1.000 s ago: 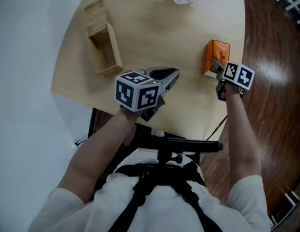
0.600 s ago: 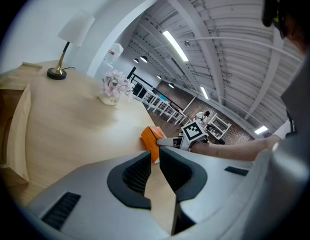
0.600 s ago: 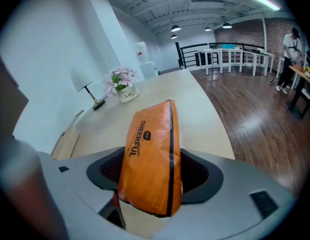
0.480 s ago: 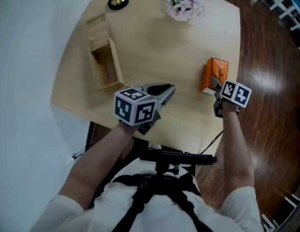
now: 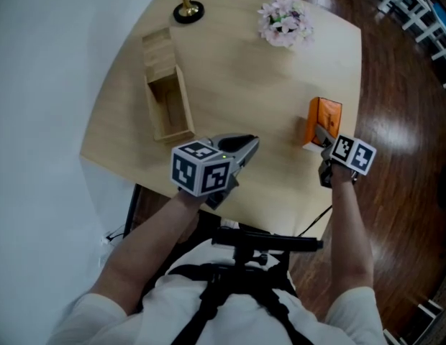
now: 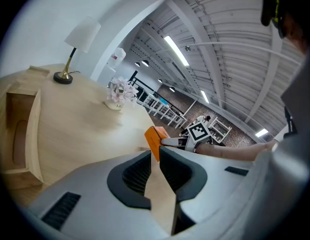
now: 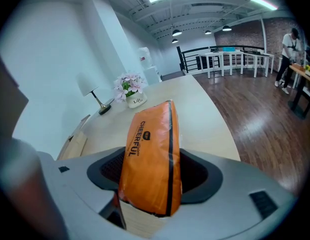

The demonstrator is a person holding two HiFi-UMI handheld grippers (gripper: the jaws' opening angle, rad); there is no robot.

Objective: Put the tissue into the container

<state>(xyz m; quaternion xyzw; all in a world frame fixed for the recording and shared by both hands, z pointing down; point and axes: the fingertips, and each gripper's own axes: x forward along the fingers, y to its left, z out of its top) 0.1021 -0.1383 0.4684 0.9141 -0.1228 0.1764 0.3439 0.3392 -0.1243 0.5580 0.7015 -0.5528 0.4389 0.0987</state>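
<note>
The right claw (image 5: 322,135) was clamped on the near end of the orange tissue pack (image 5: 322,117), its pads pressing the two broad faces. Gripping the flat sides gave the pads the most surface on a soft wrapper, and taking one end left the rest of the pack free to go into an opening first. The pack stood on edge near the right rim of the tabletop (image 5: 252,77); whether it rested on the wood or hung just above it could not be told.

The box (image 5: 185,100), long and narrow with its top open, lay well apart on the left side of the tabletop, so the pack would probably have to cross the bare middle to reach it. A pack held slim and on edge seemed suited to that narrow slot.

The left claw (image 6: 155,156) hovered over the near edge with its jaws together and nothing between them, pointing towards the pack. It seemed kept out of the way, or ready to steady the box.
</note>
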